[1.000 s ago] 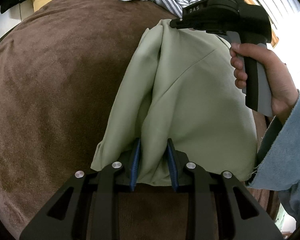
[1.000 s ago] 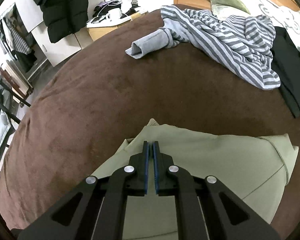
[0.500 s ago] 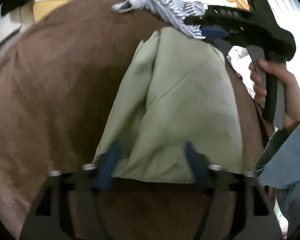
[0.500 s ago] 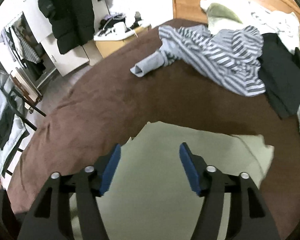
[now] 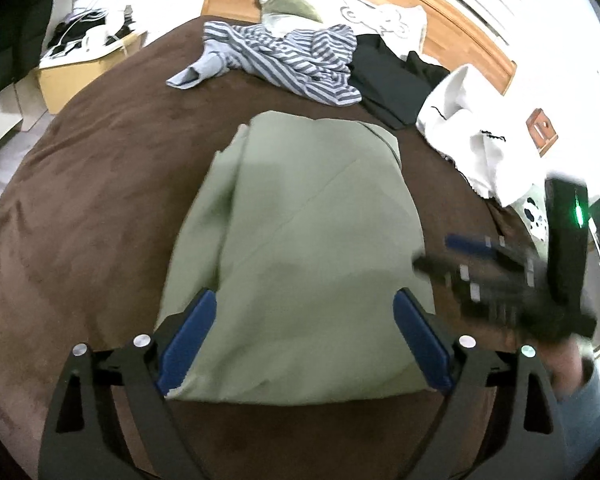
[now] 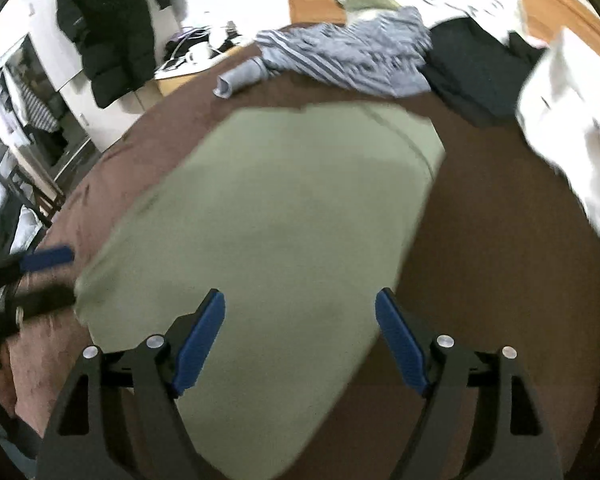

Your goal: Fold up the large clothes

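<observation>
A light green garment (image 5: 300, 248) lies folded into a rough rectangle on the brown bed cover (image 5: 92, 200). It also shows in the right wrist view (image 6: 268, 216). My left gripper (image 5: 305, 320) is open and empty, raised above the garment's near edge. My right gripper (image 6: 300, 320) is open and empty above the garment. The right gripper also shows blurred at the right of the left wrist view (image 5: 500, 276), beside the garment. The left gripper's blue pad shows at the left edge of the right wrist view (image 6: 46, 258).
A striped blue-white shirt (image 5: 284, 60), a black garment (image 5: 392, 80) and a white garment (image 5: 484, 140) lie at the far side of the bed. A wooden headboard (image 5: 440, 28) is behind them. A bedside box (image 5: 84, 64) and a hanging black coat (image 6: 112, 40) are at the left.
Both grippers have opened and let go of the green garment, which now lies flat. Both have lifted and drawn back; the right gripper swung from the far edge to the garment's right side.
</observation>
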The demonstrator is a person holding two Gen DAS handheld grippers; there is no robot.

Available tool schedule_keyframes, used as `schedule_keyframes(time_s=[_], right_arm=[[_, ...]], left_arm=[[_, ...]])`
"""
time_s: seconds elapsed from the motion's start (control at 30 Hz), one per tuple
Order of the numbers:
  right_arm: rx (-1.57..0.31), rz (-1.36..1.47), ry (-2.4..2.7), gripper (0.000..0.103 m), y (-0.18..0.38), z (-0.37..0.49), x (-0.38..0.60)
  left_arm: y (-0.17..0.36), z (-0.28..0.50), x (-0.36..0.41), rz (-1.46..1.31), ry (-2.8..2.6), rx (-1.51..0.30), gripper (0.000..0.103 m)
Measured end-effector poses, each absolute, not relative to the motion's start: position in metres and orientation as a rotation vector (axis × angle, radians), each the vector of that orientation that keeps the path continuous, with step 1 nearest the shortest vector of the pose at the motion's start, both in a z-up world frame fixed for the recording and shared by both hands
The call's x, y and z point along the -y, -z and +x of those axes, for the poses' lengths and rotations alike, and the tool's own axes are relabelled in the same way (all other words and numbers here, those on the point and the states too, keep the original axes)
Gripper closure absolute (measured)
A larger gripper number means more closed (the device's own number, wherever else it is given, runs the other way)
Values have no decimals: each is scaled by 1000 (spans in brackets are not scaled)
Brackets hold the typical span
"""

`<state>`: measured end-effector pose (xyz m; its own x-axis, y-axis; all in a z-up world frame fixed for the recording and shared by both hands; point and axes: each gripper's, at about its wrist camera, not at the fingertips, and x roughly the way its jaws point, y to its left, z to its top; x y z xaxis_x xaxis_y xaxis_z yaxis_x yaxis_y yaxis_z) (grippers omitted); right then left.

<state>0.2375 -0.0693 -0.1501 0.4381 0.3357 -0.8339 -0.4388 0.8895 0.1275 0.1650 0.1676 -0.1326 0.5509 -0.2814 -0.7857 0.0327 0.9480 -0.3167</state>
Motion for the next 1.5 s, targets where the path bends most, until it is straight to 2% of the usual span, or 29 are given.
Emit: schedule_keyframes(time_s=[0.2, 0.3, 0.5, 0.7, 0.83, 0.93, 1.03, 1.27, 1.5], right_arm=[[-985, -87, -460, 25, 176, 205, 86], [-1004, -63, -451, 25, 186, 207, 90], [-1015, 45, -455, 24, 199, 206, 100], [-1033, 86, -475, 24, 192, 211, 104], [-1025, 100, -485, 24, 178, 217, 112], [-1033, 190, -503, 17, 174, 230, 126], [-1076, 311, -547, 16, 180, 250, 139], [-1161, 588, -588, 16, 213, 291, 163], [-1232, 620, -628, 14, 236, 305, 154]], left_arm=[[177, 175, -155, -179, 115, -1013, 15], [200, 174, -155, -161, 105, -1040, 10], [212, 171, -159, -184, 118, -1017, 9], [201, 170, -161, -206, 138, -1009, 9], [158, 175, -166, -138, 162, -937, 6], [140, 194, -176, -131, 195, -938, 7], [141, 223, -186, -113, 223, -980, 7], [180, 273, -209, -235, 360, -1094, 7], [227, 292, -224, -354, 409, -1194, 7]])
